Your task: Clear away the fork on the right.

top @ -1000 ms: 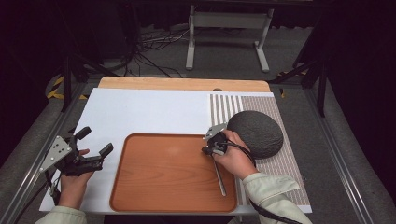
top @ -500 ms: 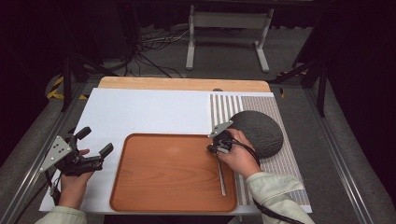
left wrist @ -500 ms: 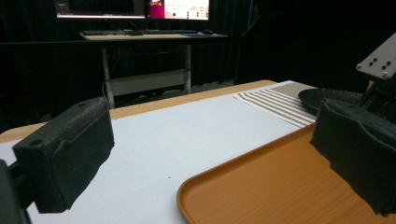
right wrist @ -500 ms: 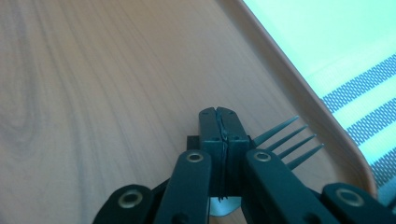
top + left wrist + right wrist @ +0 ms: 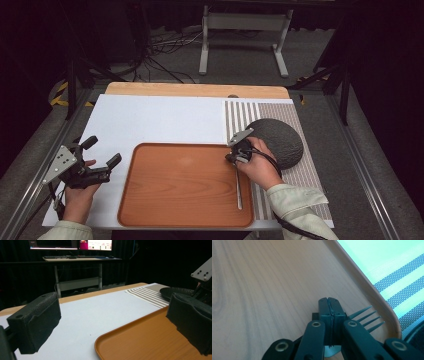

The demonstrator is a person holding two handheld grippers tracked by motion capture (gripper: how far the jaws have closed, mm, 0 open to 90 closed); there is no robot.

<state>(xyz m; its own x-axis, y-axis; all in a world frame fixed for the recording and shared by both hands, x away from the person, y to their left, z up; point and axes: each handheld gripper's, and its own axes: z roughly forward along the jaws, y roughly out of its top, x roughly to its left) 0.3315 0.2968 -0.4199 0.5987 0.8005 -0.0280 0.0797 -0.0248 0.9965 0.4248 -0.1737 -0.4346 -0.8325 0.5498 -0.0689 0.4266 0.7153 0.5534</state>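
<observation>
A metal fork [image 5: 238, 192] lies along the right side of the brown wooden tray [image 5: 165, 200]. Its tines [image 5: 364, 316] point at the tray's rounded far right corner. My right gripper [image 5: 231, 159] is shut on the fork's neck, jaws pressed together [image 5: 329, 305] just above the tray floor, with a sliver of metal showing between them. My left gripper [image 5: 104, 150] hovers left of the tray, open with nothing between its fingers [image 5: 35, 322]. It looks across the white sheet [image 5: 100, 310] and the tray's near corner [image 5: 140, 340].
A dark grey round dish [image 5: 280, 140] rests on the striped mat [image 5: 240, 117] right of the tray, close behind my right hand. The white sheet [image 5: 160, 120] covers the table's left and middle. A metal stand [image 5: 240, 30] and cables lie on the floor beyond.
My right gripper has edged slightly toward the tray's far right corner, still shut. The left gripper has kept still.
</observation>
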